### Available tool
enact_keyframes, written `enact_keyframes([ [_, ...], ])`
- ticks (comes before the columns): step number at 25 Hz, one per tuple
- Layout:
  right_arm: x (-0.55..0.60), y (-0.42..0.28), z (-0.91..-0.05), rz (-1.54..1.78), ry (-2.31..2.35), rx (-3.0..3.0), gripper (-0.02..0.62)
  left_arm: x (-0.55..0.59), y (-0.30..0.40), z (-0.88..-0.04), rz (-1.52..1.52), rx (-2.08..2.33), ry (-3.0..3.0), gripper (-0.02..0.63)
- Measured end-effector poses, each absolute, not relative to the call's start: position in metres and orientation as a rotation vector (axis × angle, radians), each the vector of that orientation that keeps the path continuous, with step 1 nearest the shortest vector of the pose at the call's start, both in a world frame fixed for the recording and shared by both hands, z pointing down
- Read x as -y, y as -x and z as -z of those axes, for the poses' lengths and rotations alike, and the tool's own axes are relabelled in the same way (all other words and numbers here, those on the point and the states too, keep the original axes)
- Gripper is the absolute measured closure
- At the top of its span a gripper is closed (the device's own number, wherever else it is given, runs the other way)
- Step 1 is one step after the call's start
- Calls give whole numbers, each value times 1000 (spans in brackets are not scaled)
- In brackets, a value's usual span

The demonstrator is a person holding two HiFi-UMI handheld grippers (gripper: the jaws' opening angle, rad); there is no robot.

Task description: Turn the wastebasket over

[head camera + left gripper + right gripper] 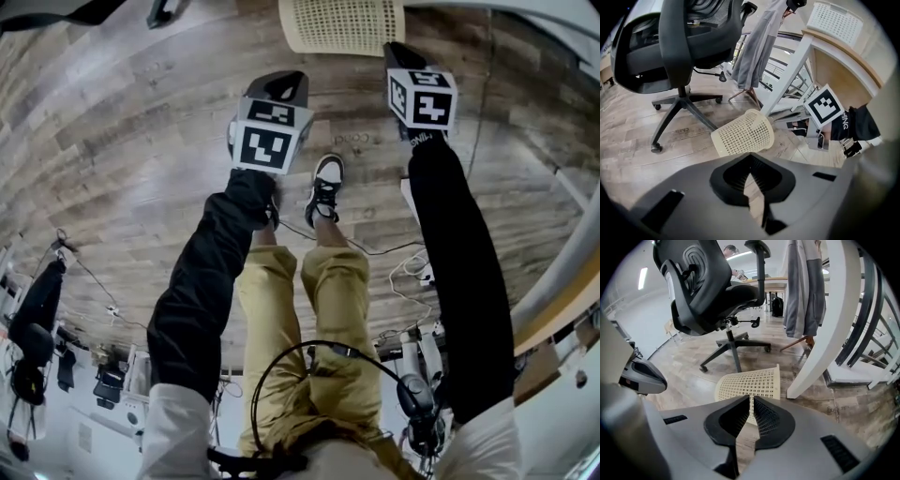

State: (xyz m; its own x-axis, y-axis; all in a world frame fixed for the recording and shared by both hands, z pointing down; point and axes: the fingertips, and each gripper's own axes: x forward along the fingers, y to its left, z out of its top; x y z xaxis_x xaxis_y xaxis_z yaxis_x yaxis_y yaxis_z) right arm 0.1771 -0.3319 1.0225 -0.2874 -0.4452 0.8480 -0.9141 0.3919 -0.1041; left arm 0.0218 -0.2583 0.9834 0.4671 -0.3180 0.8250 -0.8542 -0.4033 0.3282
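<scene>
A cream mesh wastebasket (342,26) lies on its side on the wood floor, at the top edge of the head view. In the left gripper view the wastebasket (743,133) lies just beyond the jaws, its wide rim toward the white table leg. In the right gripper view the wastebasket (750,384) lies right ahead of the jaws. My left gripper (281,89) and right gripper (398,54) both hover short of it without touching. The left gripper (750,160) is shut and holds nothing. The right gripper (751,400) is shut too, with only a thin slit between the pads.
A black office chair (679,51) stands on its wheeled base just behind the basket. A slanted white table leg (829,319) rises beside the basket's rim. A grey coat (757,42) hangs further back. Cables (403,262) trail over the floor by the person's shoe (325,187).
</scene>
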Motion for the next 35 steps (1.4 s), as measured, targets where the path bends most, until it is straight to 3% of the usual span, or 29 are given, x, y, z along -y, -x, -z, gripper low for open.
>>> enact_keyframes([
  [11, 375, -213, -1045, -698, -1255, 1819, 561, 262, -28, -1007, -884, 968, -1927, 603],
  [19, 389, -222, -1073, -754, -1234, 1774, 499, 273, -28, -1015, -873, 992, -1889, 603],
  [24, 382, -220, -1085, -735, -1188, 1747, 501, 265, -24, -1015, -860, 981, -1888, 603],
  [27, 382, -228, -1085, -737, -1232, 1715, 545, 261, -21, -1016, -859, 983, -1886, 603],
  [35, 354, -195, -1052, -622, -1219, 1763, 551, 251, -21, -1003, -847, 979, -1875, 603],
])
